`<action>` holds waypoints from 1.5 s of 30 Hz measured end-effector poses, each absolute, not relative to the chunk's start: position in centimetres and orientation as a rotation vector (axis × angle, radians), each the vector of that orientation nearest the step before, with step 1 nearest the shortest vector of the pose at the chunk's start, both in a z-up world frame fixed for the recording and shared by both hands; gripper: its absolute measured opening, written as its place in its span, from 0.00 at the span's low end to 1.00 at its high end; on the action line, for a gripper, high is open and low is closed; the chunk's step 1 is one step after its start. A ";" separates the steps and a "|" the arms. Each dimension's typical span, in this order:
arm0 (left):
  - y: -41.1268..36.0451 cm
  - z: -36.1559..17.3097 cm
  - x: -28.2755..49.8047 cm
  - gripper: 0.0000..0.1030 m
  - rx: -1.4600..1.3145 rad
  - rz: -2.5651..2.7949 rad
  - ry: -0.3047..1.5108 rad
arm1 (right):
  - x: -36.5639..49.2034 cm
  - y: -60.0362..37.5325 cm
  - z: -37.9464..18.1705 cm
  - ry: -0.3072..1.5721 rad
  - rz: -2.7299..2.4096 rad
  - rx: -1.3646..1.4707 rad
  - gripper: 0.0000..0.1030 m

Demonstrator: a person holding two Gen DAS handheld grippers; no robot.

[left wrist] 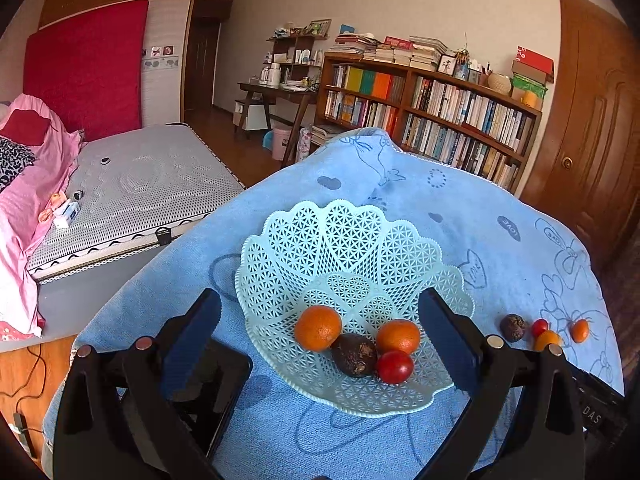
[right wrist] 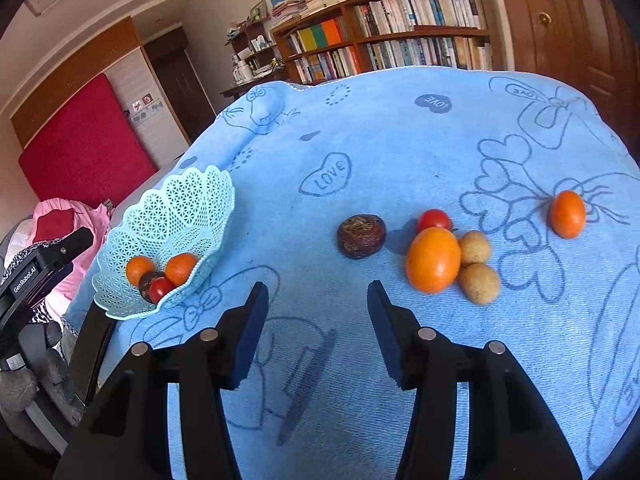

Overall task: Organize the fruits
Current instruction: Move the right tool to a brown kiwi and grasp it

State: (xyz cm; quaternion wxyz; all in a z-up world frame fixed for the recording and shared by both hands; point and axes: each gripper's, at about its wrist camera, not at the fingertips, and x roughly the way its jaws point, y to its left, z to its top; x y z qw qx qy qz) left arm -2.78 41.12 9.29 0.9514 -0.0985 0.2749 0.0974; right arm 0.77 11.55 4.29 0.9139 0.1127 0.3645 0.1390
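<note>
A pale green lattice basket [left wrist: 340,240] [right wrist: 188,196] stands on the blue towel and holds two oranges [left wrist: 318,327], a dark brown fruit [left wrist: 355,355] and a red tomato [left wrist: 394,366]. My left gripper [left wrist: 320,332] is open, its fingers on either side of the basket's near part, nothing between them gripped. On the towel to the right lie a dark brown fruit [right wrist: 361,236], a red tomato [right wrist: 434,219], a large orange [right wrist: 433,260], two tan round fruits [right wrist: 479,283] and a small orange [right wrist: 567,213]. My right gripper [right wrist: 316,300] is open above bare towel, just short of the dark fruit.
The blue towel [right wrist: 400,140] covers the whole work surface, which drops off at its edges. A bed [left wrist: 140,184] lies to the left, with a bookshelf [left wrist: 432,116] and a wooden door [left wrist: 592,120] behind. The left gripper's body [right wrist: 36,276] shows at the left edge of the right wrist view.
</note>
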 end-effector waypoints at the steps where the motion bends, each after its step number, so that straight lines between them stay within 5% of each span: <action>1: 40.9 9.3 -2.8 0.97 -0.197 0.195 0.559 | 0.6 10.9 4.2 0.749 0.273 0.238 0.50; 12: 38.3 9.4 -3.0 0.97 -0.146 0.150 0.564 | 0.6 4.1 3.2 0.772 0.099 0.230 0.50; 31: 34.6 9.3 -2.8 0.97 -0.081 0.091 0.588 | 4.2 4.9 1.8 0.829 0.147 0.103 0.29; 45: 30.5 8.9 -2.3 0.97 -0.004 0.028 0.610 | 3.4 4.6 1.8 0.820 0.188 0.123 0.26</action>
